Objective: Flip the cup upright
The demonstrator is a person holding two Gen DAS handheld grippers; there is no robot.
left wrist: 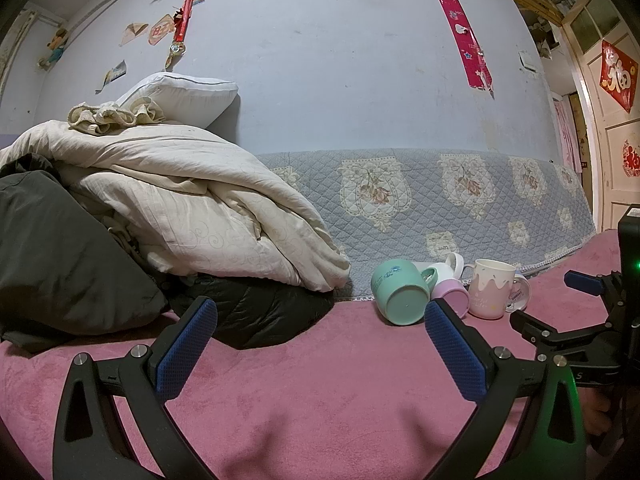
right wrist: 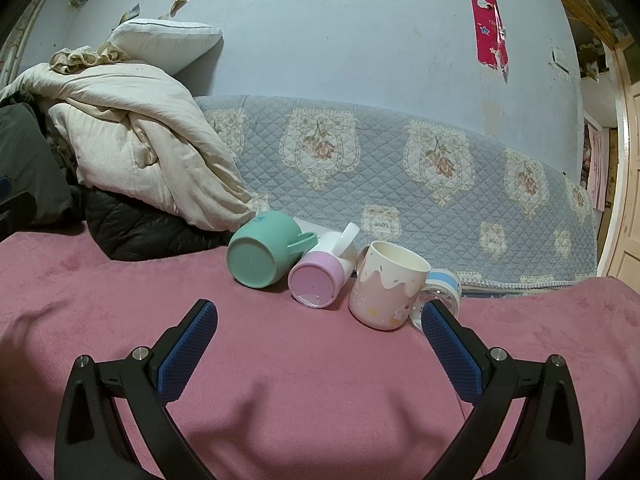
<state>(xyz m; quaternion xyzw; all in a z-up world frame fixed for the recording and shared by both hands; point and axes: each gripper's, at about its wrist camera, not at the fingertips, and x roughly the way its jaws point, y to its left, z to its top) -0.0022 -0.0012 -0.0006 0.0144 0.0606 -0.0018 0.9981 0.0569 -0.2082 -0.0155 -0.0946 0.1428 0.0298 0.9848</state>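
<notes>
A teal cup [right wrist: 260,254] lies on its side on the pink blanket [right wrist: 280,360], base toward me. A pink-and-white cup [right wrist: 316,276] lies on its side beside it. A cream mug with pink drip pattern [right wrist: 386,290] stands upright to their right, with a clear cup with a blue band [right wrist: 440,292] behind it. My right gripper [right wrist: 320,316] is open and empty, short of the cups. My left gripper [left wrist: 320,316] is open and empty, left of and nearer than the teal cup [left wrist: 400,292]; the pink cup [left wrist: 452,296] and cream mug [left wrist: 492,288] show too.
A heap of cream bedding [right wrist: 132,136] and dark jackets [right wrist: 140,228] lie at the left. A blue quilted cover [right wrist: 400,168] runs along the wall behind the cups. The right gripper's body [left wrist: 592,320] shows at the left wrist view's right edge.
</notes>
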